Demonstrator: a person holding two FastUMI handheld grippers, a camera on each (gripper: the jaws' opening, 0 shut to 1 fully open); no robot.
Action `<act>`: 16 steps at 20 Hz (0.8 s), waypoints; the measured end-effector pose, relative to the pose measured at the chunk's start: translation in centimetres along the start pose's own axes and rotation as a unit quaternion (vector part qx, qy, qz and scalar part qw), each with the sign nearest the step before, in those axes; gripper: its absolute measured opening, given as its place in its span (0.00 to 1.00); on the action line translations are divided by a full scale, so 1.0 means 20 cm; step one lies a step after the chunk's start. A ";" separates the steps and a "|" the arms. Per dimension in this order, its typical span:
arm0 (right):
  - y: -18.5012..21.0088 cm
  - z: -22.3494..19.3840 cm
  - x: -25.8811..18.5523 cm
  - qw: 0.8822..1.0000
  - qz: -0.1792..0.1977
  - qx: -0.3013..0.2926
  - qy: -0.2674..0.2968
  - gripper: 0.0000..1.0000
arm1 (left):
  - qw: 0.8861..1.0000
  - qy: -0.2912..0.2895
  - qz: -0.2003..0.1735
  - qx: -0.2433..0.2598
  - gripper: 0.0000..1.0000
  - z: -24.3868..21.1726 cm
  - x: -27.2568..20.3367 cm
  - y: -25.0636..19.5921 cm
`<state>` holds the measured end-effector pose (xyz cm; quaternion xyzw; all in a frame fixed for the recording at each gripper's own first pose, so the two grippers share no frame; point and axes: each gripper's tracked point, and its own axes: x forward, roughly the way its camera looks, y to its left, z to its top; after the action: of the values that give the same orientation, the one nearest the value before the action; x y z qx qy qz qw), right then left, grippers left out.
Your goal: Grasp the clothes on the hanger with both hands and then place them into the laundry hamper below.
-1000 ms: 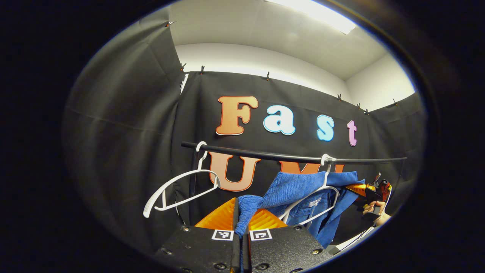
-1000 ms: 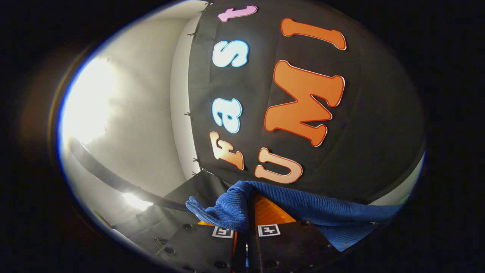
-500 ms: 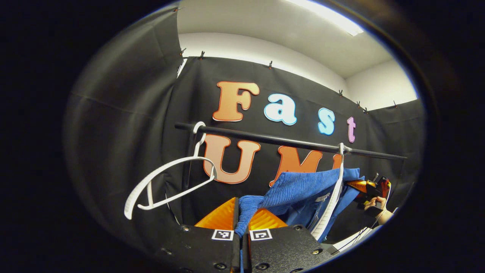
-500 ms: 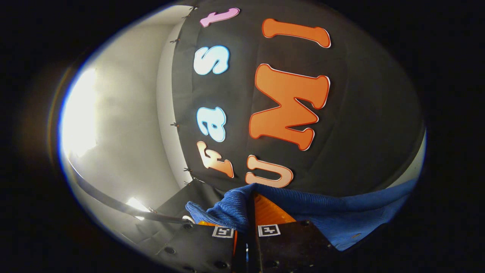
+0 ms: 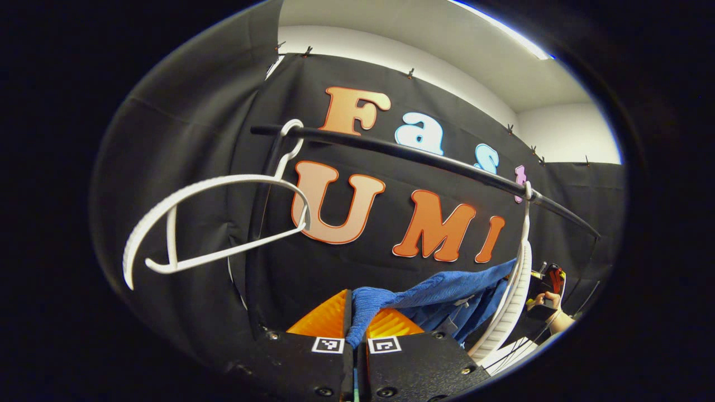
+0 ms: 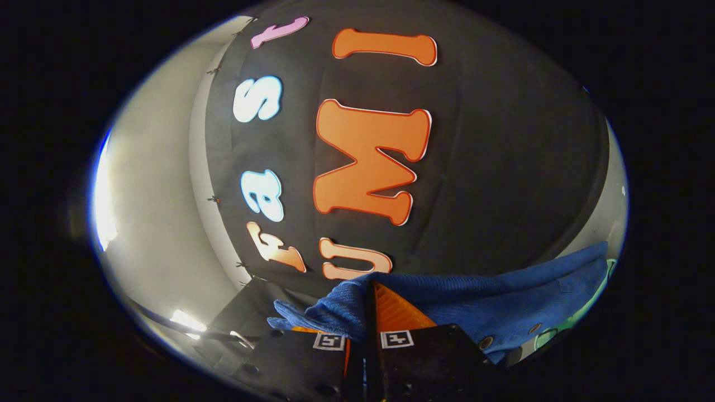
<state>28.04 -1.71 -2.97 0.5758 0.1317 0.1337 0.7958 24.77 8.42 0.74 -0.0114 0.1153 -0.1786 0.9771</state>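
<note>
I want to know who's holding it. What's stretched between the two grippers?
The blue garment. In the left gripper view it runs from the left gripper, past a white hanger, toward the right gripper, held in a hand.

Ahead of me in the left gripper view a black rail (image 5: pixel 413 156) runs across the black cloth wall (image 5: pixel 184 139), sloping down to the right. An empty white hanger (image 5: pixel 223 180) hooks over the rail's left end and hangs tilted. Small clips (image 5: pixel 410 72) pin the cloth's top edge below a white wall (image 5: pixel 435 64) and the ceiling (image 5: pixel 424 22). In the right gripper view I see the cloth turned sideways, with white wall (image 6: pixel 151 195) and a bright glare (image 6: pixel 103 201) at the left.
</note>
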 end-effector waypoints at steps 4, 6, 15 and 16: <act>-0.13 -0.06 0.00 0.999 -0.030 -0.032 0.004 0.10 | 1.000 0.007 0.005 -0.005 0.02 -0.10 -0.03 0.05; -0.18 -0.10 -0.01 0.998 -0.043 -0.037 0.010 0.10 | 1.000 0.011 0.009 -0.006 0.02 -0.15 -0.06 0.07; -0.44 -0.25 -0.24 0.986 -0.125 -0.104 0.032 0.10 | 0.997 0.032 0.064 0.039 0.02 -0.42 -0.17 0.07; -0.47 -0.26 -0.29 0.984 -0.133 -0.111 0.033 0.10 | 0.997 0.033 0.065 0.041 0.02 -0.44 -0.17 0.06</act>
<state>21.40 -2.06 -13.21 0.4564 0.2176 0.0595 0.8607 19.98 10.90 -7.18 0.0419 0.1408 -0.1197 0.9819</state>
